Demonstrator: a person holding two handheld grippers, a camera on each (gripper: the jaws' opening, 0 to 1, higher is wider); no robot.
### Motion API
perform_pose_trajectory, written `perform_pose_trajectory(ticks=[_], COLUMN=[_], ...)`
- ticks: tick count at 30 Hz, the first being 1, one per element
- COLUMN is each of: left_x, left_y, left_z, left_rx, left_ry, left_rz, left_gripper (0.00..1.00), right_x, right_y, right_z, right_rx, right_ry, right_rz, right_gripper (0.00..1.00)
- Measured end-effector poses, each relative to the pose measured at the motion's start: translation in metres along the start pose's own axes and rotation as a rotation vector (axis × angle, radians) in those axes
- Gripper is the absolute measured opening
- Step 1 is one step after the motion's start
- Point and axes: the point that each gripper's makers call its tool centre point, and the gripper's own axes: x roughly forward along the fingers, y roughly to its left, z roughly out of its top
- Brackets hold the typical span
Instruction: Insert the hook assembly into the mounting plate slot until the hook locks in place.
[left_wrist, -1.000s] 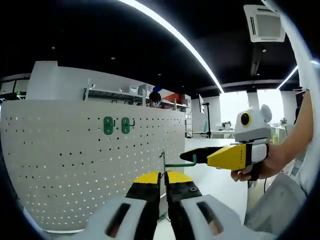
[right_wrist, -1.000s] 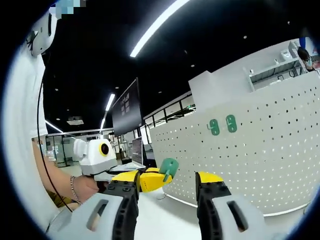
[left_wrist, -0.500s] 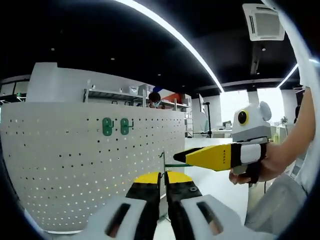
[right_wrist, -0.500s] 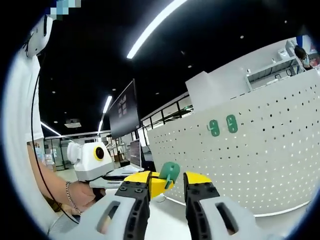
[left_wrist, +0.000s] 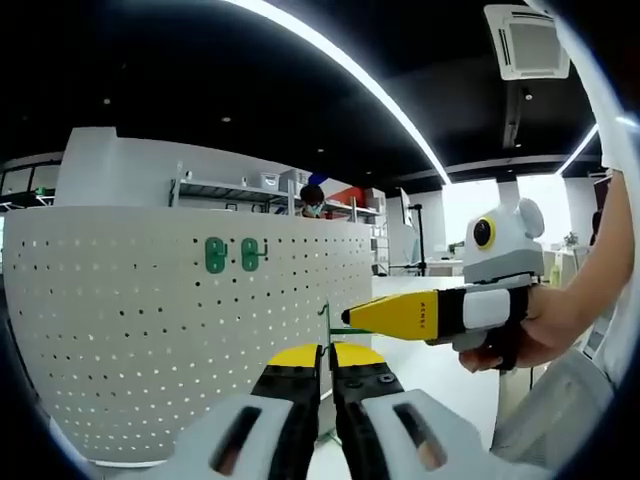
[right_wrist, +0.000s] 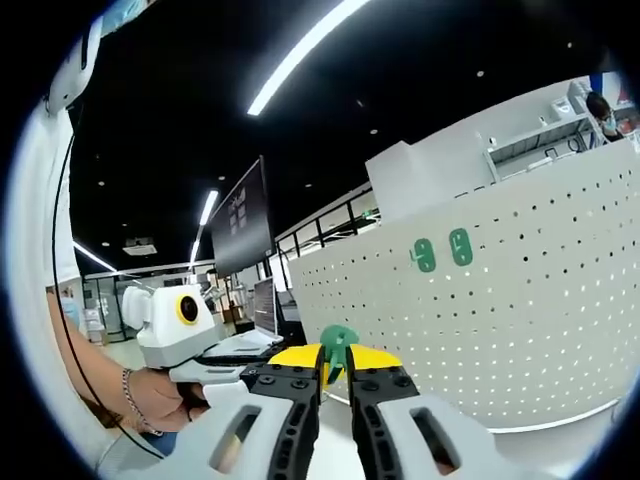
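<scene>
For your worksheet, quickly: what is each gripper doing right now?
Left gripper: shut on the green hook.
Right gripper: shut on the same hook's green plate.

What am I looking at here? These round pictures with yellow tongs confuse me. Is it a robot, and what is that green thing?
No robot: a person holds a hand tool, a gripper, in each hand, and each carries a fisheye camera looking along its own yellow-tipped jaws. In the left gripper view, the left gripper is shut on a green hook, and the right gripper comes in from the right, closing on its wire. In the right gripper view, the same hook's green plate sits between the closed jaws. Ahead stands a white pegboard, already carrying two green hooks.
</scene>
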Motion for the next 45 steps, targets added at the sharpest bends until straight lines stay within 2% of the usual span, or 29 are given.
perform_pose_trajectory(ticks=[6,7,22,37,40,45], left_x=[0.0015,0.0019,0.0039,0.0030,0.0036,0.0053], left_y=[-0.0012,-0.0012,-0.0025,-0.0047,-0.0058,-0.0095], left_z=[0.0029,0.0030,0.0016,-0.0009,-0.0004,-0.0022], left_rx=[0.000,-0.001,-0.016,-0.016,-0.027,-0.002], left_ry=[-0.008,-0.006,-0.012,-0.001,-0.002,0.013], left_rz=[-0.005,-0.004,-0.005,-0.009,-0.016,-0.033], left_gripper=[0.03,0.03,0.03,0.04,0.06,0.17], right_x=[0.0026,0.0039,0.0016,0.0016,0.0013,0.0010], right_y=[0.0024,0.0024,0.0024,0.0018,0.0016,0.0003], right_z=[-0.0031,0.0006,0.0002,-0.0036,-0.0031,-0.0026], right_rx=[-0.008,-0.022,-0.006,0.065,0.082,0.094], right_ry=[0.015,-0.003,0.001,0.032,0.033,0.035], right_rz=[0.005,0.010,-0.023,-0.035,-0.036,-0.035], right_gripper=[0.05,0.04,0.01,0.00,0.00,0.00])
